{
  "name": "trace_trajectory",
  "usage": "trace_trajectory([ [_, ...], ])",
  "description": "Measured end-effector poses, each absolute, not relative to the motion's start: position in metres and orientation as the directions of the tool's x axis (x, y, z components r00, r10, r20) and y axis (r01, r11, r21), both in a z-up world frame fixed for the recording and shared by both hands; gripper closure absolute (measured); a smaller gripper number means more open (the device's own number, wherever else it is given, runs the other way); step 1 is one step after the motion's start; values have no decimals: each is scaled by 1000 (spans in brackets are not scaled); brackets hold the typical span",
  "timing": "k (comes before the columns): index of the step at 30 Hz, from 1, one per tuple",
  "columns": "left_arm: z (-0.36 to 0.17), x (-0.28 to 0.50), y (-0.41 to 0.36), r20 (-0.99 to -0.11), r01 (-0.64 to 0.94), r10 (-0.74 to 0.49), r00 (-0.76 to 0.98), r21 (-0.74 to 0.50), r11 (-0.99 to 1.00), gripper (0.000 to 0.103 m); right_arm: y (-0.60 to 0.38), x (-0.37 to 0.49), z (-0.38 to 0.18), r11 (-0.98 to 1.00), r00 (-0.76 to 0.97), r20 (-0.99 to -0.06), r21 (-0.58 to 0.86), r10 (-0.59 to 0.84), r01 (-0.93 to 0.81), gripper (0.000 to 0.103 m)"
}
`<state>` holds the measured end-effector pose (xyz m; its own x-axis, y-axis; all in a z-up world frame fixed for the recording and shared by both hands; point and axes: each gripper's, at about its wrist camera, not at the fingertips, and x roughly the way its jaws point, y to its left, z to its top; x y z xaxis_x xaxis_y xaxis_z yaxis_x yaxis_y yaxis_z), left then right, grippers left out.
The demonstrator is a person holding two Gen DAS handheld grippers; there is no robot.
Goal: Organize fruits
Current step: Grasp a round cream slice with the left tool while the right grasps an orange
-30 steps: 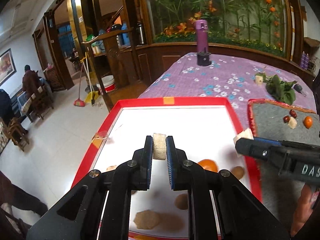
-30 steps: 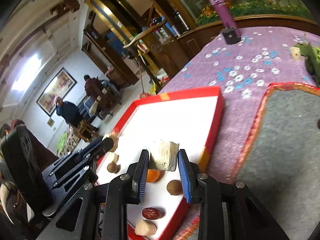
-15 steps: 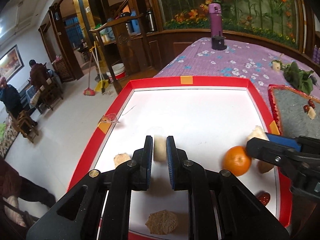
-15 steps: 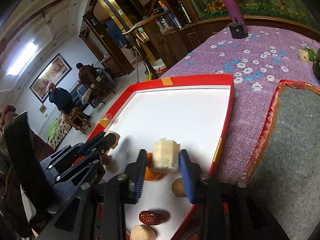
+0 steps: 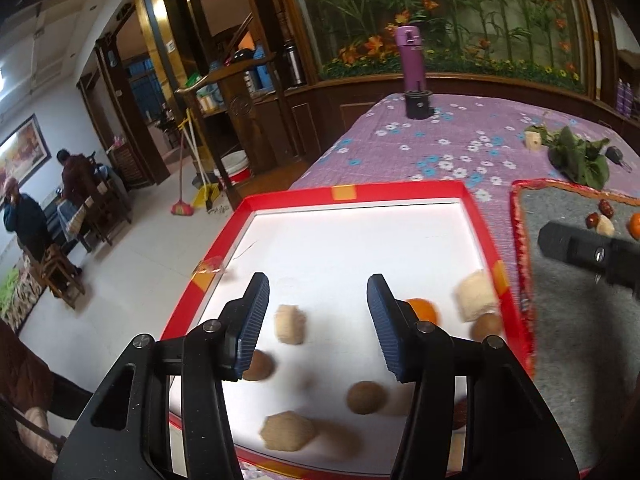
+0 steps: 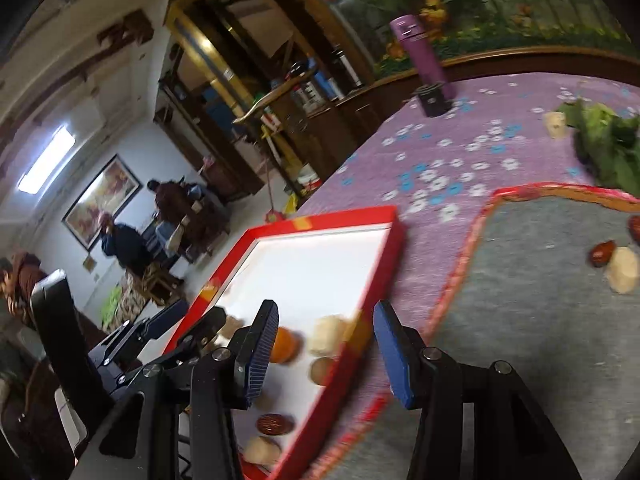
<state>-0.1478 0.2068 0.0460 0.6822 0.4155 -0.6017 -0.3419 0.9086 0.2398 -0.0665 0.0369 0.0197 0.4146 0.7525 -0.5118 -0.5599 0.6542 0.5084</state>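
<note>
A red-rimmed white tray (image 5: 360,196) holds several fruits: a pale chunk (image 5: 290,324) between my left fingers' line, an orange (image 5: 424,309), another pale chunk (image 5: 474,295), brown round fruits (image 5: 366,397). My left gripper (image 5: 316,320) is open and empty above the tray. My right gripper (image 6: 324,350) is open and empty over the tray's right rim (image 6: 352,344); the pale chunk (image 6: 328,334) and orange (image 6: 285,344) lie below it. The grey mat (image 6: 540,320) holds red dates (image 6: 602,253) and a pale chunk (image 6: 622,270).
A purple flowered cloth (image 5: 440,148) covers the table. A purple bottle (image 5: 412,64) stands at the far end. Green leaves (image 5: 576,156) and a small block (image 5: 533,141) lie beyond the mat. The table's left edge drops to the floor; people sit far left.
Both grippers opened and let go of their pale chunks, which now lie in the tray. Both grippers have pulled back and up; the right one has swung toward the mat.
</note>
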Motion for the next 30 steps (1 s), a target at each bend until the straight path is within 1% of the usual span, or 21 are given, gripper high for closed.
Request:
trace_trajectory([
  [6,52,-139,172,-600,-284,389,699,266,921,52,-22,-63,31,682,486,-479,533,731,-500,55],
  [10,51,-131,138,-620,-191,319,717,266,945,52,-91,-49,36,711,558,-457,562,693,-423,55],
  [13,48,-123,110,-644,-108,251,723,254,961,52,-149,-39,37,742,623,-455,581,636,-333,55],
  [15,45,-116,93,-668,-53,201,717,235,970,52,-187,-31,35,757,644,-475,599,599,-262,55],
  [17,43,-107,74,-691,9,148,707,219,976,52,-217,-20,30,788,641,-537,588,548,-181,55],
  [18,42,-105,69,-694,26,134,707,215,976,52,-228,-17,28,794,644,-549,588,533,-155,55],
  [21,44,-93,49,-704,83,91,704,209,974,52,-245,-9,22,766,622,-552,630,556,-126,55],
  [24,47,-78,33,-724,146,7,690,148,978,52,-241,2,12,748,574,-570,654,588,-116,55],
  [25,46,-73,30,-730,157,-4,683,141,977,52,-234,8,11,752,557,-586,650,588,-110,55],
  [27,42,-61,19,-748,177,-17,663,136,975,52,-224,17,8,769,535,-616,630,578,-106,55],
  [30,35,-47,5,-771,198,-32,636,122,973,52,-211,23,3,821,531,-662,558,529,-123,55],
])
